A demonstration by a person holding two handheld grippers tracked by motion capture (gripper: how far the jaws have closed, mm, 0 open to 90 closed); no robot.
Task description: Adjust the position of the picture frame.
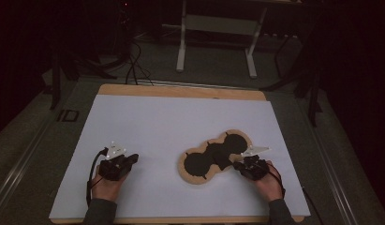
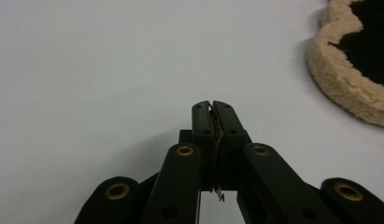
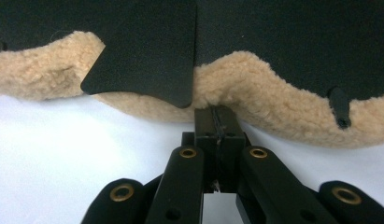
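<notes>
High view: one fleece pad point(image 1: 213, 157), two grippers.

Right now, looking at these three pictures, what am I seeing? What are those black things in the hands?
A person sits at a table and holds black tongs in each hand. One picture looks down from above; the other two come from small cameras riding on the tongs. On the white sheet lies a fleece pad, tan and woolly at the edge, black inside. The left tongs are shut on nothing, resting apart from the pad. The right tongs are shut with their tips at the pad's fleecy edge; whether they pinch it is unclear.
</notes>
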